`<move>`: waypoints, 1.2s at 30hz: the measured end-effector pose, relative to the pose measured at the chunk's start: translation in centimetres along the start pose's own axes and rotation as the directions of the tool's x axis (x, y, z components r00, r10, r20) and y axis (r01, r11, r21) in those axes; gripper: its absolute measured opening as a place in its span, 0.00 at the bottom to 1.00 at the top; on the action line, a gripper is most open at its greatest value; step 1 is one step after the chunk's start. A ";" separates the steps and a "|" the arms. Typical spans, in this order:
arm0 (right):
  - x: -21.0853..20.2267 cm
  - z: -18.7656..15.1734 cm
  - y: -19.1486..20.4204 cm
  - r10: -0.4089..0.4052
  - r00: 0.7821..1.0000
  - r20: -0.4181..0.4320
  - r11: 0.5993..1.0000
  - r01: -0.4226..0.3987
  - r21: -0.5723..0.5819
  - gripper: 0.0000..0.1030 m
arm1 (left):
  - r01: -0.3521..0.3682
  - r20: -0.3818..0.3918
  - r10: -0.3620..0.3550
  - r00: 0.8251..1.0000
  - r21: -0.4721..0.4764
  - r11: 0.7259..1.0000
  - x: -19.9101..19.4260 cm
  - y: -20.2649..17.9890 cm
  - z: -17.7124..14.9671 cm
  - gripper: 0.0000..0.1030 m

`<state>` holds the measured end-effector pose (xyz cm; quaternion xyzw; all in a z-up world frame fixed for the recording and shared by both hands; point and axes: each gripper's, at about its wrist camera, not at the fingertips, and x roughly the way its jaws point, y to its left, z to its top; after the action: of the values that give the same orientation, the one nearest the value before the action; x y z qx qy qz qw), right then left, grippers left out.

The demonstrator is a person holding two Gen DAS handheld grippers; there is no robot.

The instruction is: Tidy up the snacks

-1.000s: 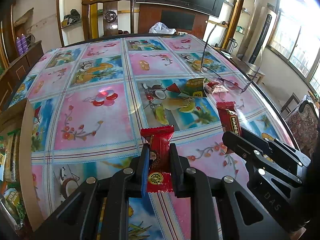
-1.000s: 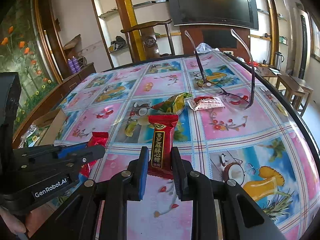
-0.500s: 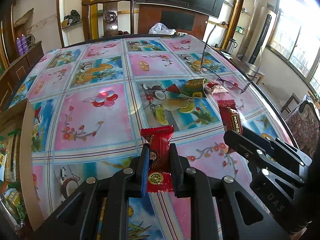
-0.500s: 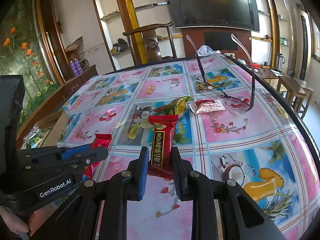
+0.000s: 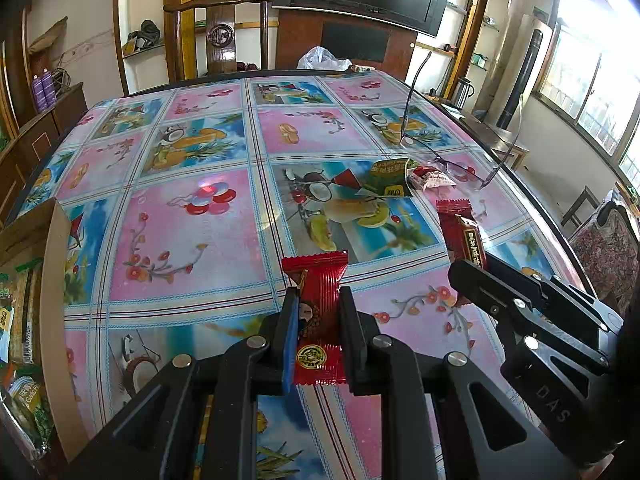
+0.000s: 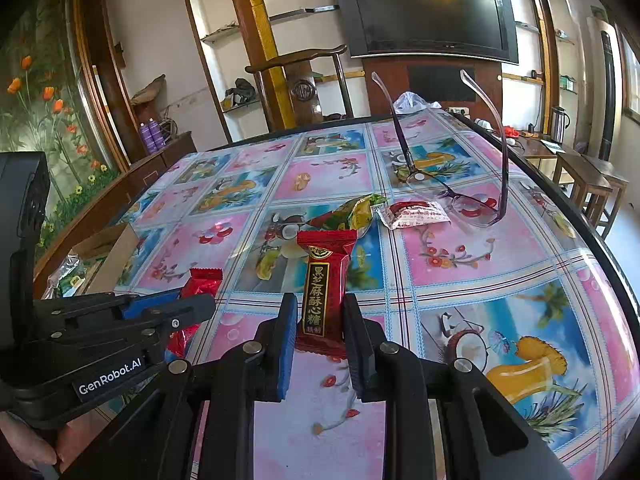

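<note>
Each gripper is clamped on a red candy: left gripper (image 5: 318,322) and right gripper (image 6: 320,326), both near the box (image 5: 56,280), which apparently already holds snacks. Beyond, beside the glasses (image 6: 460,196), two packets (image 6: 412,214) remain.

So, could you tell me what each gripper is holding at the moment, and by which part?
The left gripper clamps a red candy across its middle; the right gripper clamps another red candy by its lower half.
</note>
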<state>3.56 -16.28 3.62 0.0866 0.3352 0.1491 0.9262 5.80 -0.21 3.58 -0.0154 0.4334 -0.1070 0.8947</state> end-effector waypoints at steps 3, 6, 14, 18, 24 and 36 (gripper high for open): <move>0.0 0.0 0.0 0.001 1.000 0.000 1.000 -0.001 0.000 0.23 | 0.000 -0.001 0.000 1.000 0.000 1.000 0.0 0.0 0.0 0.17; 0.0 0.0 0.0 0.001 1.000 -0.001 1.000 -0.001 0.001 0.23 | 0.001 0.000 -0.001 1.000 0.000 1.000 0.0 0.0 0.0 0.17; 0.2 -0.1 0.2 0.004 1.000 -0.012 1.000 -0.004 -0.006 0.23 | 0.004 -0.005 -0.004 1.000 -0.008 1.000 -0.1 0.2 0.2 0.17; 0.2 -0.2 0.3 0.002 1.000 -0.003 1.000 -0.002 -0.011 0.23 | 0.005 0.008 -0.005 1.000 -0.009 1.000 -0.3 0.1 0.3 0.17; 0.1 -0.2 0.0 -0.002 1.000 0.006 1.000 0.002 0.001 0.23 | 0.009 0.005 -0.008 1.000 -0.012 1.000 -0.3 0.3 0.2 0.17; -0.3 -0.1 0.1 0.010 1.000 0.028 1.000 -0.010 -0.005 0.23 | 0.020 0.025 -0.019 0.999 -0.027 0.999 -1.0 0.8 0.3 0.17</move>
<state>3.25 -16.23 3.75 0.0879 0.3212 0.1533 0.9304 5.59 0.72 4.43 -0.0331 0.4234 -0.1097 0.8987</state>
